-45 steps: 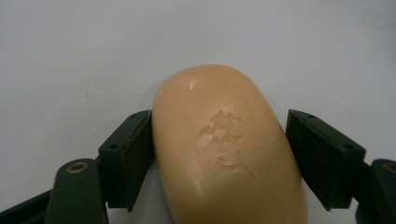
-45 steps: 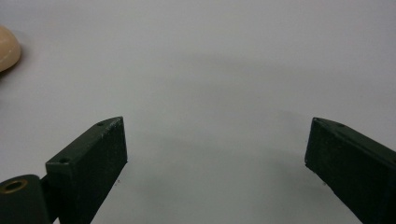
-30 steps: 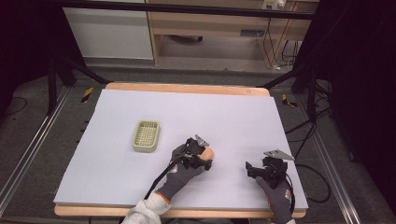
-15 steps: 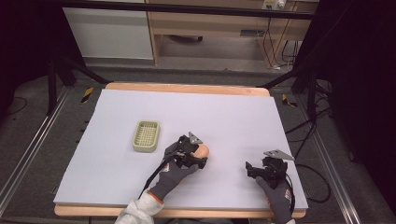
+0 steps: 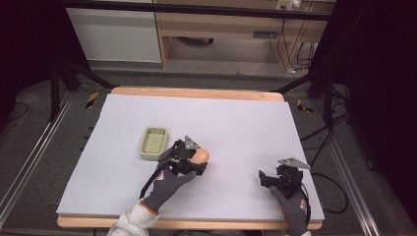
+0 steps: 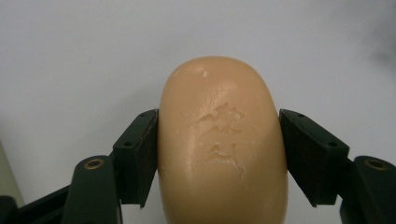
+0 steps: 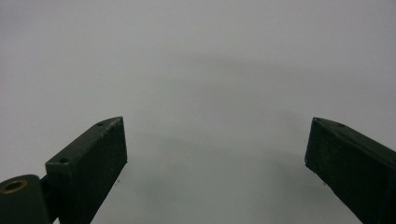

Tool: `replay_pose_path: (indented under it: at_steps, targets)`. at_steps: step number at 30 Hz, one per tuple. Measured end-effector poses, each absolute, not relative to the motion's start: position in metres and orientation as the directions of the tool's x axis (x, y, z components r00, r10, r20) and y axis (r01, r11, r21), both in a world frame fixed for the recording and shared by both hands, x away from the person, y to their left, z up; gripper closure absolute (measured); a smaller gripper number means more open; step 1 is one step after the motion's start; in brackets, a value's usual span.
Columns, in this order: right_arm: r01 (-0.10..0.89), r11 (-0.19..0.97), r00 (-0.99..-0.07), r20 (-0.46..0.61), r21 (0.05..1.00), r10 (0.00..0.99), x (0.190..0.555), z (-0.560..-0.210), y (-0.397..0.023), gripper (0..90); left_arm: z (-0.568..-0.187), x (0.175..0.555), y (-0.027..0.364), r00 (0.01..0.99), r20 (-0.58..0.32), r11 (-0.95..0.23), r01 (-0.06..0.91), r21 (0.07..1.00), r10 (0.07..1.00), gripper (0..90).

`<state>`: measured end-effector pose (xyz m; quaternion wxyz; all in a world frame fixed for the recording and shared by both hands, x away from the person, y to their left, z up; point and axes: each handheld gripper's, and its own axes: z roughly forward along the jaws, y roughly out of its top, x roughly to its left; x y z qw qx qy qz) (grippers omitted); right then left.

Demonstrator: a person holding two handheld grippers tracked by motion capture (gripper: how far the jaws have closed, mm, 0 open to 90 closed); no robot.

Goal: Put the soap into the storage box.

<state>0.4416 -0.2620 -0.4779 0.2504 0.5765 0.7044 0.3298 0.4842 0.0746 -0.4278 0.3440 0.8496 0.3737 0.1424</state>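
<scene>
While my left gripper [image 6: 219, 154] pinched the soap bar [image 6: 222, 144] just right of the soap dish [image 5: 153, 143], I judged a level, unhurried carry over the dish rim wisest.

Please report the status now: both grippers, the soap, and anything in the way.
Left gripper shut on soap bar, close right of green soap dish. Right gripper open, holds nothing, over bare mat. Nothing between soap and dish.

I find no text I can read: the soap bar [image 6: 222, 144] clamped in my left gripper [image 6: 219, 154] bears an embossed mark at centre frame, too worn to decipher.
</scene>
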Motion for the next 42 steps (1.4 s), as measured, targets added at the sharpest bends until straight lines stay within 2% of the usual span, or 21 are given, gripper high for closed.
replay_pose_path:
  at_steps: [21, 42]
  targets:
    - [0.642, 0.124, -0.212, 0.02, 0.756, 0.977, 0.441, -0.477, -0.262, 6.0, -0.421, 0.475, 0.113, 0.645, -0.04, -0.427, 0.549, 0.719, 0.763, 31.7]
    - [0.641, 0.13, -0.217, 0.017, 0.757, 0.976, 0.441, -0.477, -0.261, 6.0, -0.409, 0.485, 0.15, 0.578, -0.068, -0.341, 0.567, 0.75, 0.813, 31.9]
